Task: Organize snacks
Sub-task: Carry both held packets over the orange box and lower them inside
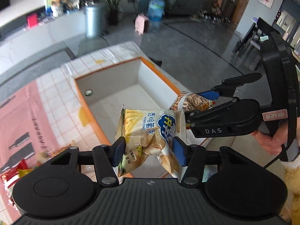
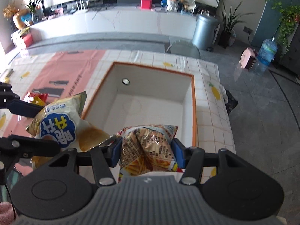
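My left gripper [image 1: 148, 151] is shut on a yellow potato-sticks bag [image 1: 146, 129], held in the air over the near edge of the white bin [image 1: 112, 86] with an orange rim. My right gripper [image 2: 146, 151] is shut on a brown fries snack bag [image 2: 150, 148], also held above the bin's near edge [image 2: 187, 88]. The two bags hang side by side. The right gripper [image 1: 204, 103] shows in the left wrist view with its bag [image 1: 191, 101]. The left gripper's fingers [image 2: 24, 108] and yellow bag [image 2: 61, 127] show at the left of the right wrist view.
The bin sits on a table with a white tiled, pink-panelled cloth [image 2: 75, 65]. More snack packets lie on the cloth at the left [image 1: 13, 174] [image 2: 37, 97]. The table's right edge drops to a grey floor [image 2: 262, 121]. A metal trash can [image 2: 205, 31] stands beyond.
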The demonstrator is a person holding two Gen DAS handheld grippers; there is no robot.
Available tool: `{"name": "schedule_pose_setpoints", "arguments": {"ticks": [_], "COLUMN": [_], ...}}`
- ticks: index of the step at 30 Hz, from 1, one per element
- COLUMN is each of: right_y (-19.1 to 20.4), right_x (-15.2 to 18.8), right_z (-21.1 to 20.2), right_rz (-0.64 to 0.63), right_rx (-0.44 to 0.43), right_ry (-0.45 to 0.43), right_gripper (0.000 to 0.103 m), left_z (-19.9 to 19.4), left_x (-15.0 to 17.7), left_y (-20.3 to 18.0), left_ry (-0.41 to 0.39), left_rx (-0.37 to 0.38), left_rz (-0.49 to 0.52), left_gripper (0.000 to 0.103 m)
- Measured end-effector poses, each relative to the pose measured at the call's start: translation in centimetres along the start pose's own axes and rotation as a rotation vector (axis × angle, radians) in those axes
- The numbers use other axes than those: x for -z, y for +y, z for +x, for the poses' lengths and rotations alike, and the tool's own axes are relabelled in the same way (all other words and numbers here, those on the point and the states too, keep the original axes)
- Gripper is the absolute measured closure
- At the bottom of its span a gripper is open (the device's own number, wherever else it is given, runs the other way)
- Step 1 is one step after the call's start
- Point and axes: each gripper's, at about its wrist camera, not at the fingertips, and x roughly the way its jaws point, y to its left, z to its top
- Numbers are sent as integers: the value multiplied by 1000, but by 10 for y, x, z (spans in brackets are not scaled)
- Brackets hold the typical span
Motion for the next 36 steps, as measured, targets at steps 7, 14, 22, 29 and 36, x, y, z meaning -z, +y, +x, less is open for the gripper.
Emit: {"name": "schedule_pose_setpoints", "arguments": {"ticks": [7,14,22,29,36], "right_y": [-13,-4,11,16,15], "right_x": [4,10,8,6,1], "right_z": [46,77,101,118,125], "right_rz": [-41,-159,-293,-322,-315], "right_rx": [-37,-95,-140,-178,-167], "right_ry": [145,242,341,392,416], "right_gripper": [49,49,48,47,38], "left_z": [48,79,109,127,126], "left_x": [-13,-15,-12,-4,-5], "left_y": [-20,-23,-32,-22,-22], "left_ry": [139,279,398,436,399], "left_rx": [-51,-77,-80,-69,-74], "left_rz": [162,316,480,475,489], "left_gripper": [42,42,42,42,34]}}
